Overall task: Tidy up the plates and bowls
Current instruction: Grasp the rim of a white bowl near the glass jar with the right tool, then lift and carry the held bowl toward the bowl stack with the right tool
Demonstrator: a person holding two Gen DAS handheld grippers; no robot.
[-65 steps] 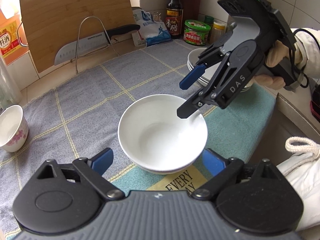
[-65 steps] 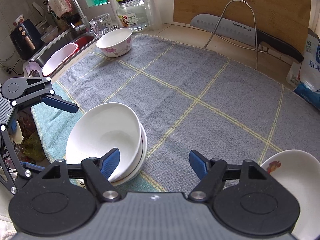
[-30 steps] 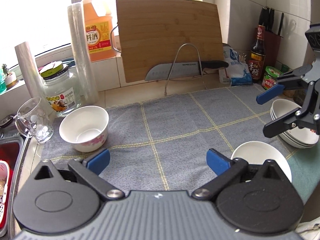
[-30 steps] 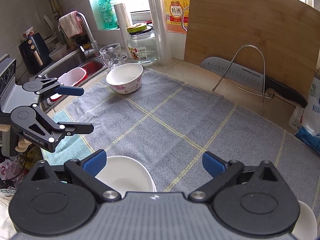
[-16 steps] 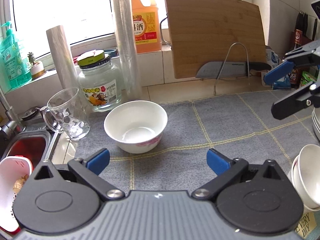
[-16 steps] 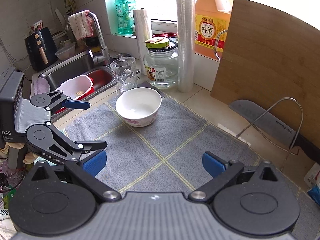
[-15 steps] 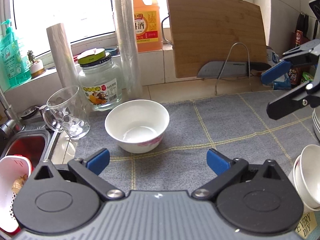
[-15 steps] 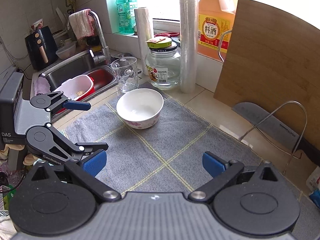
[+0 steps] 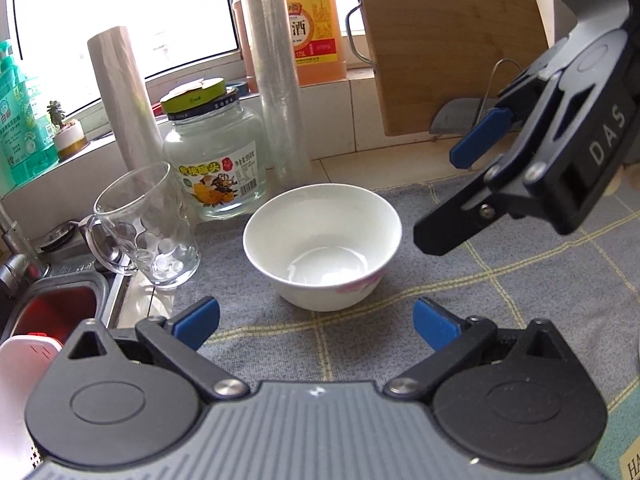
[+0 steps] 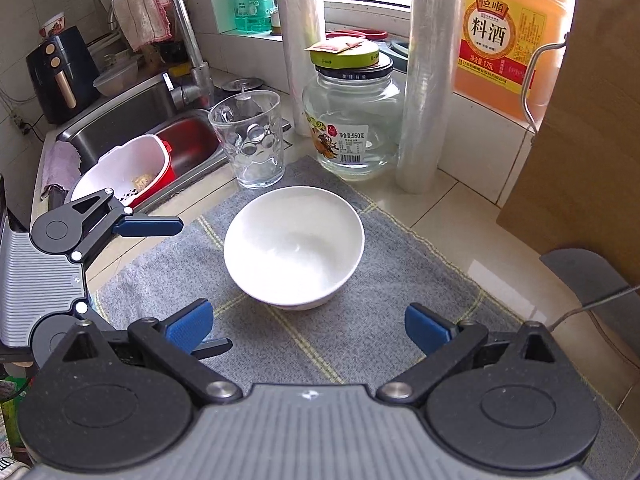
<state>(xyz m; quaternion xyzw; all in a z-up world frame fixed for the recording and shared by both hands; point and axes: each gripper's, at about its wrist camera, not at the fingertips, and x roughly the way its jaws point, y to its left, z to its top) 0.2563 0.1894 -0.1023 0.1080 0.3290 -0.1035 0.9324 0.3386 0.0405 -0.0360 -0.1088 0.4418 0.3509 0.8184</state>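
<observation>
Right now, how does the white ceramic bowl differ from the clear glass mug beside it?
The white ceramic bowl is opaque, wide and low; the clear glass mug is see-through, taller and narrower. The bowl sits on the grey towel; the mug stands at the towel's edge, nearer the sink. Both are upright, and neither gripper touches them.

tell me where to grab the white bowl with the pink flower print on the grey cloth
Pinch the white floral bowl at its thin rim, one finger inside and one outside. It sits upright and empty, too wide to span. Come from the near side with the right gripper, away from the glass mug and jar behind it.
</observation>
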